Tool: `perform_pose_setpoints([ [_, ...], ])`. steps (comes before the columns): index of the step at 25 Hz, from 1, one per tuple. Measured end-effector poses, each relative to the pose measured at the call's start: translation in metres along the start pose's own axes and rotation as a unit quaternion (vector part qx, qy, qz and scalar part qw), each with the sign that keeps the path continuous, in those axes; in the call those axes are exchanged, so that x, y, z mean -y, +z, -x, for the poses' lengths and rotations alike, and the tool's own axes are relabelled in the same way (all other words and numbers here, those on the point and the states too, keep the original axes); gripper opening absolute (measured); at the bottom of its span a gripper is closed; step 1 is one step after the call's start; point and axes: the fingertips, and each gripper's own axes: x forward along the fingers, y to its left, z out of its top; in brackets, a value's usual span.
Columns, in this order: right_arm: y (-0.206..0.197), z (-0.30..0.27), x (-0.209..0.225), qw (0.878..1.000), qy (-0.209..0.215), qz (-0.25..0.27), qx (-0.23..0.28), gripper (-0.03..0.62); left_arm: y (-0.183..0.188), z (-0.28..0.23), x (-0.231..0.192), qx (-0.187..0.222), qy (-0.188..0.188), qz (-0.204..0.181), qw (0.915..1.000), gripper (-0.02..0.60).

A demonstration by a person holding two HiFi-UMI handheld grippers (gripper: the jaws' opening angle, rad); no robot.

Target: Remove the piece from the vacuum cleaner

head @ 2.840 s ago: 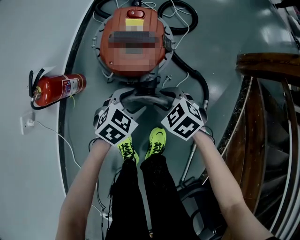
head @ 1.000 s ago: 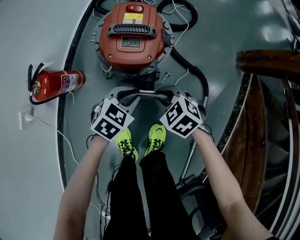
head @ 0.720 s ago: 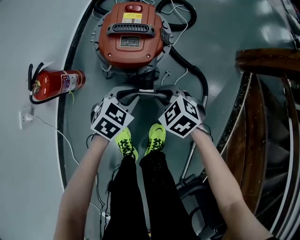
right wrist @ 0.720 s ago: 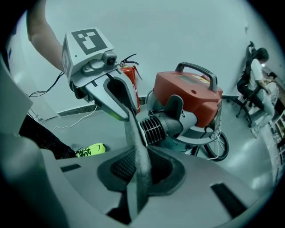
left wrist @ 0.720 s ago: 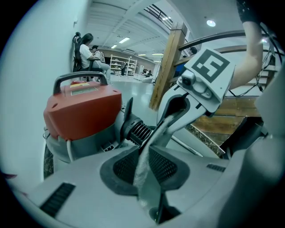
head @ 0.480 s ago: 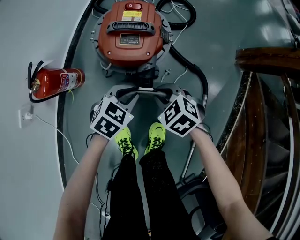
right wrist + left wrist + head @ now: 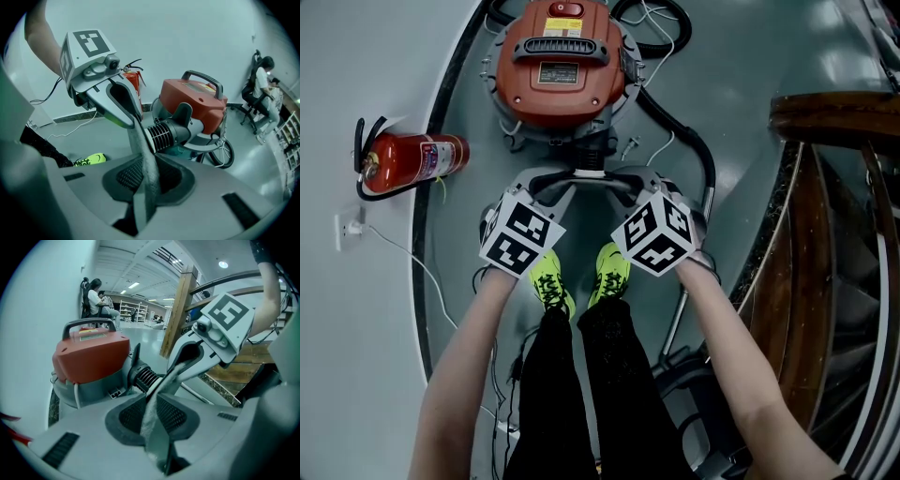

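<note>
You are working in dim, cool light, with ceiling lamps point(image 7: 223, 264) glinting off the floor point(image 7: 741, 84). Both gripper views are bending and darkening at the edges.

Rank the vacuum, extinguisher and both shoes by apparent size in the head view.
1. vacuum
2. extinguisher
3. left shoe and right shoe: these look alike and both are partly hidden, so I leave them unranked.

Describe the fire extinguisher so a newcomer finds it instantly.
Start at the big orange vacuum cleaner on the grey floor. To its left in the head view, a fire extinguisher lies on its side. It is the only red cylinder, with a black hose looped at its end.
</note>
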Motion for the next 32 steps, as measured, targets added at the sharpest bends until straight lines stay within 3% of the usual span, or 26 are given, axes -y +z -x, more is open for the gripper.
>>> perform_pose_setpoints([
  [9, -0.002, 0.003, -0.003, 1.0, -0.026, -0.012, 0.006, 0.064, -0.002, 0.002, 0.003, 0.001, 0.009, -0.004, 1.0, 0.077],
  [32, -0.009, 0.006, -0.015, 0.999, -0.045, -0.014, 0.01, 0.064, -0.013, 0.005, 0.018, -0.003, 0.014, -0.02, 0.9997, 0.077],
])
